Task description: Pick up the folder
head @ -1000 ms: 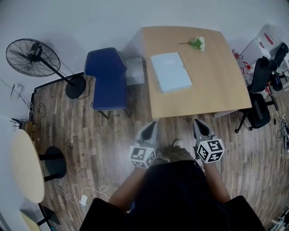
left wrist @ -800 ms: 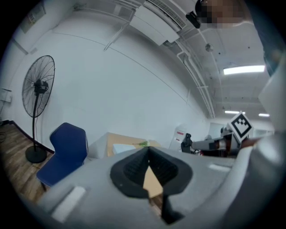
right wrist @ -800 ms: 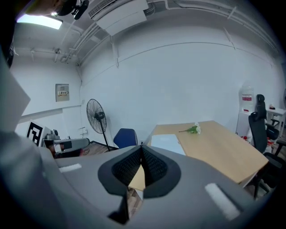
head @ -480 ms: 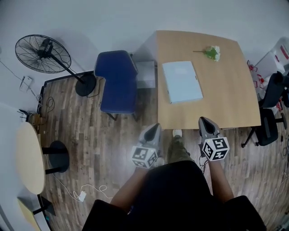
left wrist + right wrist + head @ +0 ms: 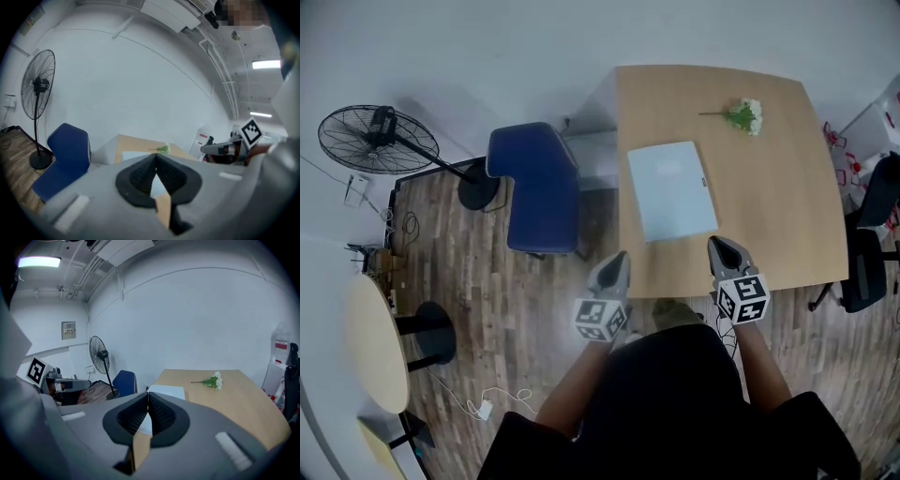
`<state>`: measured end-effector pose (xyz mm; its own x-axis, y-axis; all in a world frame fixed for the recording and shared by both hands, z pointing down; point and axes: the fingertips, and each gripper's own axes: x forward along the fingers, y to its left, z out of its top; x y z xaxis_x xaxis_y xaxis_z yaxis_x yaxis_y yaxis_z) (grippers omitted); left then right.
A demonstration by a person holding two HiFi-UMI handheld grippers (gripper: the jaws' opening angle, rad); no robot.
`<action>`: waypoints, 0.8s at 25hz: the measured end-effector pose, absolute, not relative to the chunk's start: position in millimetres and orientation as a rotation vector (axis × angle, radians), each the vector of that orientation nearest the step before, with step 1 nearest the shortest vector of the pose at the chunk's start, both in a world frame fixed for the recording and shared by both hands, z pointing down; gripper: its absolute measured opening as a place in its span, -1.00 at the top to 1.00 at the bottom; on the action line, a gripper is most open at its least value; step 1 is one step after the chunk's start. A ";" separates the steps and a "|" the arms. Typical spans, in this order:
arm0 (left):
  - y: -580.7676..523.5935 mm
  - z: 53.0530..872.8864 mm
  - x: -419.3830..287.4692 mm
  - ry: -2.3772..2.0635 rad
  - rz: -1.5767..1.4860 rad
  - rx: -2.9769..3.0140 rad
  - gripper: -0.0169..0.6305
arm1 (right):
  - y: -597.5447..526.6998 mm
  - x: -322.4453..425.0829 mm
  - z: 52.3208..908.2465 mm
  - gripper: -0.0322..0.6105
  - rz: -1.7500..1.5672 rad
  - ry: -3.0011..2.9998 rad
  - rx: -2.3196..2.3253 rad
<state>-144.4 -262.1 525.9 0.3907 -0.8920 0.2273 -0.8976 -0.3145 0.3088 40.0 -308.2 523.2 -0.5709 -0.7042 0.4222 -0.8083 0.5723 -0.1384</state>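
Pale-blue folder [image 5: 672,190] lay untouched on the table [image 5: 773,216]; left claw [image 5: 620,257] and right claw [image 5: 716,243], pressed together, empty, had neared its edge.

- Head view: overhead, steeply downward; wooden table [image 5: 769,216] at 1 o'clock.
- Left gripper view: low, nearly level, facing the table's near edge.
- Right gripper view: likewise; all three share table and folder [image 5: 672,190].
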 end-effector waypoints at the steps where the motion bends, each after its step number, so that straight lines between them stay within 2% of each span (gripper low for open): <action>1: -273.5 531.3 -141.6 -1.542 0.037 2.266 0.94 | -319.1 42.9 529.3 0.89 0.470 -2.483 1.229; 10: -360.3 577.8 -111.7 -1.538 0.175 2.213 0.93 | -418.1 83.6 593.8 0.89 0.574 -2.387 1.192; 13: -382.2 600.5 -109.5 -1.546 0.189 2.140 0.87 | -444.4 92.9 621.3 0.86 0.608 -2.363 1.157; 15: -394.4 618.9 -111.8 -1.565 0.220 2.084 0.82 | -459.0 96.9 641.0 0.76 0.634 -2.338 1.118; 18: -409.4 649.3 -113.4 -1.553 0.240 1.988 0.71 | -475.1 102.2 675.8 0.44 0.719 -2.281 1.060; 20: -418.0 671.5 -109.3 -1.484 0.194 1.908 0.48 | -481.9 103.6 698.4 0.34 0.789 -2.248 1.013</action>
<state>-109.3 -418.0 671.5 0.3318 -0.7923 0.5120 -0.8971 -0.0972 0.4310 103.6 -481.9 698.4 -0.5678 -0.4693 0.6763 -0.7890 0.5444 -0.2846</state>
